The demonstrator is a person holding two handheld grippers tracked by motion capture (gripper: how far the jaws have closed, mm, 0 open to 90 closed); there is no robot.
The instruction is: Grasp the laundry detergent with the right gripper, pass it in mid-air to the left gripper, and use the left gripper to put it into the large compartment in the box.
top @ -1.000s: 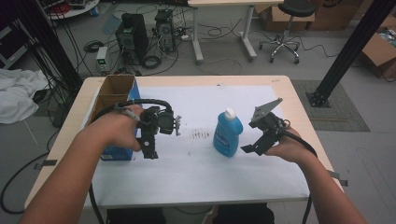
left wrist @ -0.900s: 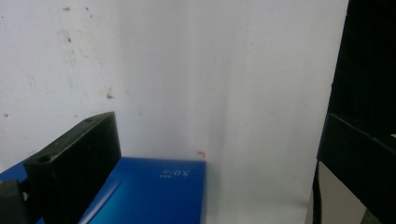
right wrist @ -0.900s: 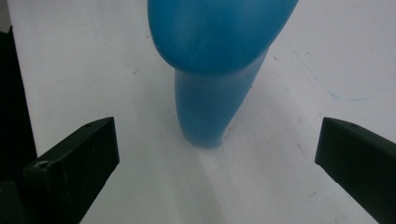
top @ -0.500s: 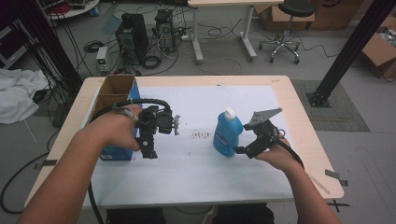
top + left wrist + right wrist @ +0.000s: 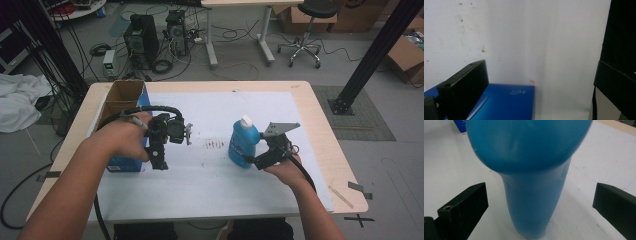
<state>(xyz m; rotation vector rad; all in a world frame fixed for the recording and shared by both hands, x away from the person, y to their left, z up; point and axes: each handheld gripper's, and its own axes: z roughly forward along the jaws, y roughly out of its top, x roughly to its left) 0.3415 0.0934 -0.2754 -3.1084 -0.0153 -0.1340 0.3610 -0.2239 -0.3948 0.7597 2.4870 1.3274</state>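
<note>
A blue bottle (image 5: 243, 143) with a white cap stands upright on the white sheet (image 5: 220, 185), right of the middle. My right gripper (image 5: 250, 161) is open at the bottle's lower right side; in the right gripper view the bottle (image 5: 534, 182) stands between the two spread jaws, with a gap on each side. My left gripper (image 5: 159, 159) is open and points down at the sheet beside a blue box (image 5: 125, 162). The left gripper view has that blue box's corner (image 5: 506, 102) at the bottom, between the wide jaws.
An open cardboard box (image 5: 120, 100) stands at the table's left, behind the blue box. A dark smudge (image 5: 215, 145) marks the sheet between the grippers. A cable (image 5: 150, 109) loops over the left hand. The wooden table edge (image 5: 345, 165) runs along the right.
My right gripper has moved left toward the bottle, so its open jaws now stand on either side of the bottle's base. The left gripper has stayed in place.
</note>
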